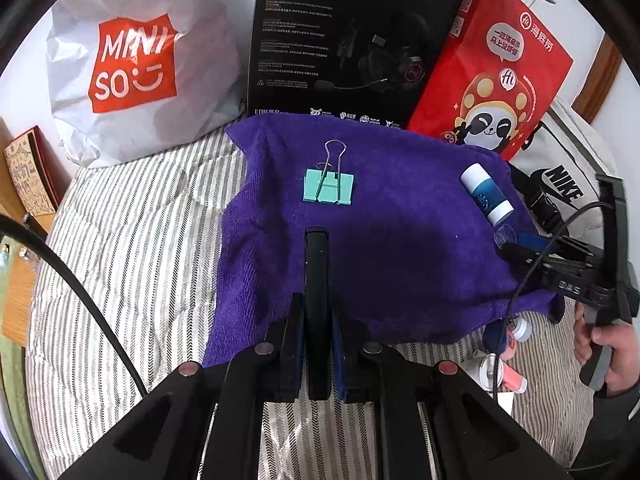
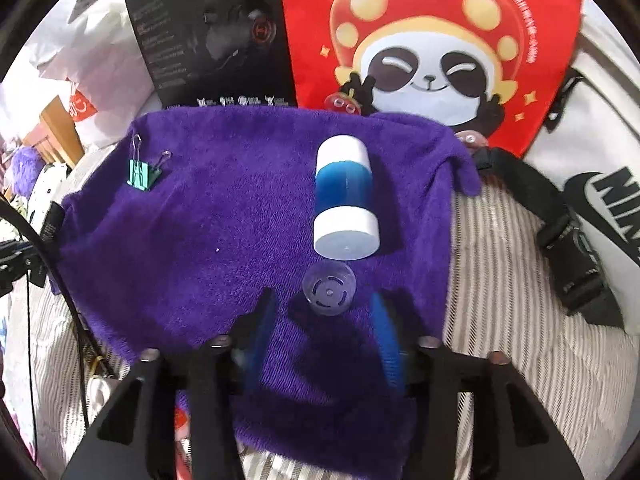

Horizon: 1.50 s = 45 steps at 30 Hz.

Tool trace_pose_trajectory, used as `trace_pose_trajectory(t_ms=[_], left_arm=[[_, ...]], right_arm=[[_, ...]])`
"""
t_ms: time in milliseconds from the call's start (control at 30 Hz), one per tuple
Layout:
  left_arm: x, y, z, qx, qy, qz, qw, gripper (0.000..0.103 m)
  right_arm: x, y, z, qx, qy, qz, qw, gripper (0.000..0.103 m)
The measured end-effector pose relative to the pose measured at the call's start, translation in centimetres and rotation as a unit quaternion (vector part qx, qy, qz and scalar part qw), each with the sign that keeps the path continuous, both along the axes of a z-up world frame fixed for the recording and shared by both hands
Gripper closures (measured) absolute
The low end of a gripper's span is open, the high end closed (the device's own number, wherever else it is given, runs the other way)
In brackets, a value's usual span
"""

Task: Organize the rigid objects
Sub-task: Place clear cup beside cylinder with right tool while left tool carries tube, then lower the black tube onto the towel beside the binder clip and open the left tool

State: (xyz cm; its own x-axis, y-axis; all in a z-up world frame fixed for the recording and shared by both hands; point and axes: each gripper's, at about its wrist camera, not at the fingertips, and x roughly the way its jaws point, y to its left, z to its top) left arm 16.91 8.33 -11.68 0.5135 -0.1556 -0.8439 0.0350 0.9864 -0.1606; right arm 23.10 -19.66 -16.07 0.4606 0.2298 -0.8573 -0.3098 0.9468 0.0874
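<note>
The left gripper [image 1: 317,240] is clenched on a black bar [image 1: 317,300] over the purple towel [image 1: 400,240]. Ahead, toward the towel's far edge, lies a green binder clip [image 1: 329,187]. The right gripper [image 2: 324,312] is released, a clear cap [image 2: 329,288] between its fingertips, a blue-and-white tube [image 2: 345,200] just beyond.

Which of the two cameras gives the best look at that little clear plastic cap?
The right wrist view: the small clear plastic cap lies close and whole on the purple towel. The left wrist view shows only its edge, beside the right tool.
</note>
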Motion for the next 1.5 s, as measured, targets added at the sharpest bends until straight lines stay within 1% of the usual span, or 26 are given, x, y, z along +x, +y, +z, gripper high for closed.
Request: trace_pose_trajectory(t_ms=[167, 367, 567, 733, 967, 1100, 1267, 1367, 1500], left_arm=[[0.3, -0.1, -0.1, -0.010, -0.002, 0.000, 0.9999, 0.091], [1.6, -0.6, -0.2, -0.022, -0.002, -0.008, 0.9997, 0.091], [3.7, -1.1, -1.1, -0.009, 0.009, -0.010, 0.9999, 0.091], [5.1, -1.1, -1.7, -0.006, 0.017, -0.006, 0.9998, 0.091], [6.6, -1.6, -3.0, 0.018, 0.033, -0.006, 0.9993, 0.091], [6.9, -1.9, -3.1, 0.026, 0.031, -0.008, 0.9992, 0.091], [7.0, -2.9, -3.3, 0.057, 0.022, -0.019, 0.9979, 0.091], [6.8, -3.1, -3.3, 0.068, 0.016, -0.025, 0.9972, 0.091], [6.7, -3.0, -3.4, 0.065, 0.014, -0.024, 0.9975, 0.090]], right_arm=[[-1.9, -0.8, 1.8, 0.016, -0.008, -0.004, 1.000, 0.045], [-4.8, -1.4, 3.2, 0.008, -0.007, -0.004, 1.000, 0.045], [-7.8, -2.0, 3.8, 0.004, -0.006, -0.003, 1.000, 0.045], [-8.8, -2.5, 3.8, 0.007, -0.004, -0.009, 1.000, 0.045], [-9.4, -3.6, 4.3, 0.029, -0.002, -0.025, 0.999, 0.045], [-9.7, -4.0, 4.3, 0.032, -0.003, -0.030, 0.999, 0.045], [-9.9, -4.0, 4.3, 0.036, 0.000, -0.032, 0.999, 0.045], [-10.0, -3.8, 4.1, 0.035, 0.003, -0.030, 0.999, 0.045], [-10.1, -3.7, 3.8, 0.033, 0.010, -0.029, 0.999, 0.045]])
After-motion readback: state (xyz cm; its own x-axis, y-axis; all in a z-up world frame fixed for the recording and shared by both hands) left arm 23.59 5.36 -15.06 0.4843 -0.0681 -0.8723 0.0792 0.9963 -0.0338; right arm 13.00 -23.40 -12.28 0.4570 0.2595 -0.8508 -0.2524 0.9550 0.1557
